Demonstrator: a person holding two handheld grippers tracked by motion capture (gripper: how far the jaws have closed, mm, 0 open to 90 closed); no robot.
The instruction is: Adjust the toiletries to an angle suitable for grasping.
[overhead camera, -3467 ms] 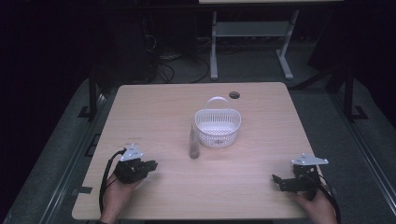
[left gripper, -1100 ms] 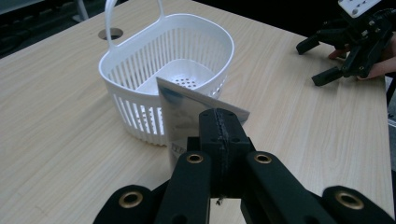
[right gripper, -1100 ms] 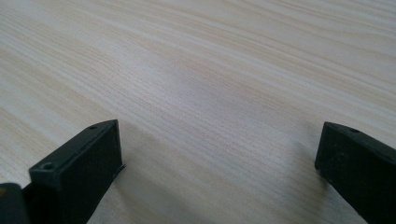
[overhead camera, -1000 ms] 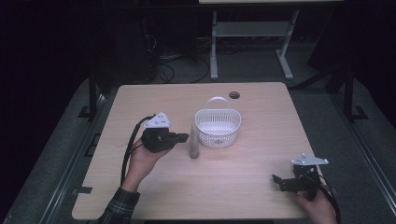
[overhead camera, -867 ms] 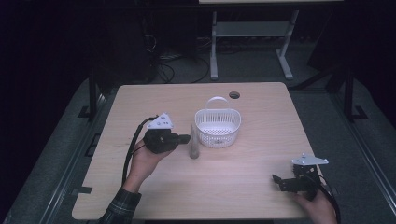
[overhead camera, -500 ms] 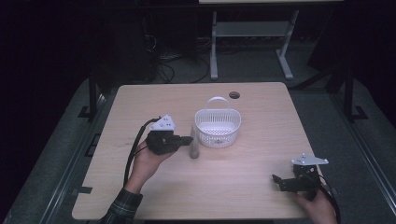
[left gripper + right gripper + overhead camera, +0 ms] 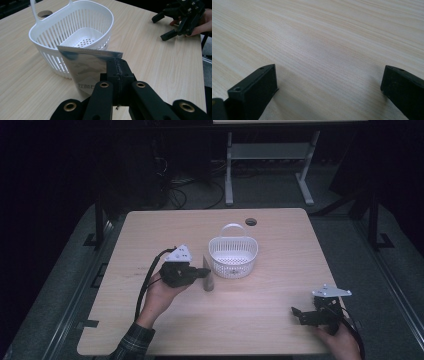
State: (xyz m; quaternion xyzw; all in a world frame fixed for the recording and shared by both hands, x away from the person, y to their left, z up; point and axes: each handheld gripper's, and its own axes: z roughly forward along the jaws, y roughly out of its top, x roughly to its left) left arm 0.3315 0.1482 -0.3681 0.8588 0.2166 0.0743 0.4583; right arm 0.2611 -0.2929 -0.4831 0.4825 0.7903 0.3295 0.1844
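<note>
Left gripper view: silver foil pouch [image 7: 85,67] pinched near its sealed top edge, left gripper [image 7: 117,72] jaws closed flat on the right side of the seal, nothing else between them. Pouch standing upright just beside white slotted basket [image 7: 75,32], on the near side, apparently not touching the rim; bottom likely on or barely off the table [image 7: 155,65], hard to tell. Step in hand judged as lifting pouch into basket: raise straight up until bottom edge clears the rim, carry over the opening, lower, then release. Grip sits off-centre on the seal, so expect pouch to swing or tilt; keep wrist level and move slowly. Main obstacle: basket wall directly in the path, and the looped handle [image 7: 232,227] at the far side; light basket may slide if bumped. High view: left gripper [image 7: 199,272] at table centre-left, pouch [image 7: 207,280] against its tips. Right gripper [image 7: 299,314] parked near front right corner, well apart, jaws wide open, holding nothing. Cable hole [image 7: 251,222] behind basket, out of the way.
</note>
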